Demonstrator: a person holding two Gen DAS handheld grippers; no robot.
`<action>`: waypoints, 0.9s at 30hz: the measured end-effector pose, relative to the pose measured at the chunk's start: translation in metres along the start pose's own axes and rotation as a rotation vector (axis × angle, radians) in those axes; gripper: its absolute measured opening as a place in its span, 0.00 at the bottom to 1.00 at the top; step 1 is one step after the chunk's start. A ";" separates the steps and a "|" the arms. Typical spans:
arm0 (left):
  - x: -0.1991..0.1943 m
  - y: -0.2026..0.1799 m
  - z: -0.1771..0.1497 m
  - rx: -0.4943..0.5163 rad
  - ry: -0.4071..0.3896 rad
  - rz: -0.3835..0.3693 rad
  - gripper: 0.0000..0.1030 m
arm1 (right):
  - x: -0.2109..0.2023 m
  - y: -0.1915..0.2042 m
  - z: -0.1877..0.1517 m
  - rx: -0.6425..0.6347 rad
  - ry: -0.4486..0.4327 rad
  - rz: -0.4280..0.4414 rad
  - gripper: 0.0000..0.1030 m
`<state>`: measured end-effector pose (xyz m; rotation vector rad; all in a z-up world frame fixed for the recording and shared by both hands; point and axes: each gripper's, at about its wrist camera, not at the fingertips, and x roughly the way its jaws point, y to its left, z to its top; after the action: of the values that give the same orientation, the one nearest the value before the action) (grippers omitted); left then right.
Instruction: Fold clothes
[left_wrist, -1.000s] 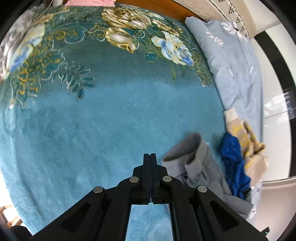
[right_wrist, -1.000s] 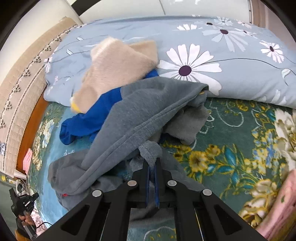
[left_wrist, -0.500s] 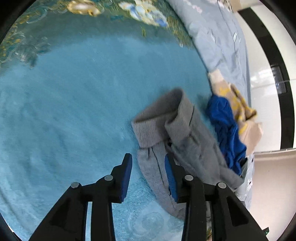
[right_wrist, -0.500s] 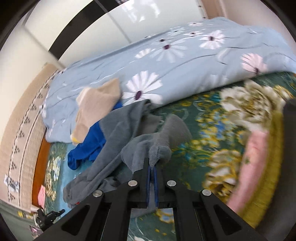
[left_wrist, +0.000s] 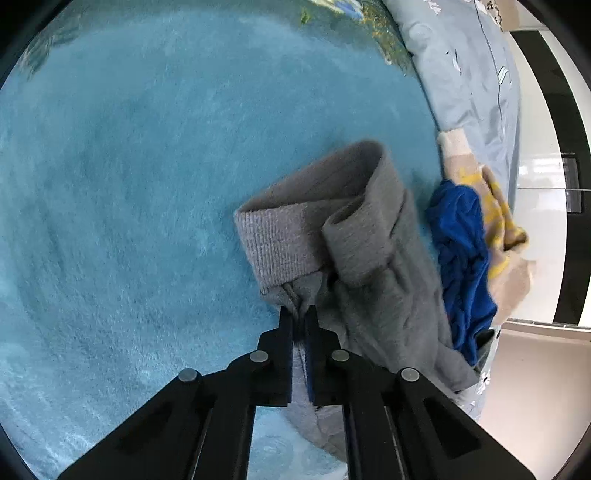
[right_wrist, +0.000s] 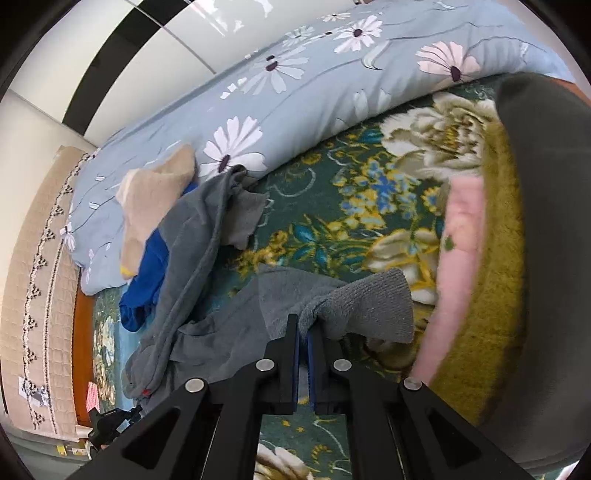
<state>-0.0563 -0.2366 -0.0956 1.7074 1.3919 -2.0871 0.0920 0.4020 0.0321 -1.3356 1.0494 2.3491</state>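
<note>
Sweatpants (left_wrist: 354, 236) on blanket (left_wrist: 129, 184)

Grey garment (left_wrist: 369, 236), teal floral blanket (left_wrist: 129, 184)

Blue garment (right_wrist: 146, 280) lies mostly hidden under grey sweatshirt (right_wrist: 192, 236).

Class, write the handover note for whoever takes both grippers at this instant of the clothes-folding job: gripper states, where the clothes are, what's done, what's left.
Left gripper: shut on the grey garment below its ribbed band.
Right gripper: shut on another ribbed end of it.
Garment lies bunched on the teal blanket; blue garment and beige garment are piled beside the floral duvet.
Done: both ends gripped. Left: spread, fold, then the pile.
</note>
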 end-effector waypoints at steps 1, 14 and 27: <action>-0.009 -0.002 0.007 -0.012 -0.003 -0.018 0.04 | -0.003 0.004 0.003 -0.006 -0.009 0.009 0.04; -0.152 -0.025 0.065 0.148 -0.135 -0.037 0.04 | -0.043 0.036 0.006 -0.059 -0.056 0.134 0.04; -0.131 0.089 0.032 0.039 -0.109 0.027 0.04 | 0.022 -0.020 -0.076 0.039 0.230 0.016 0.04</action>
<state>0.0206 -0.3675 -0.0405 1.5905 1.2991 -2.1705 0.1400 0.3606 -0.0197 -1.6179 1.1657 2.2120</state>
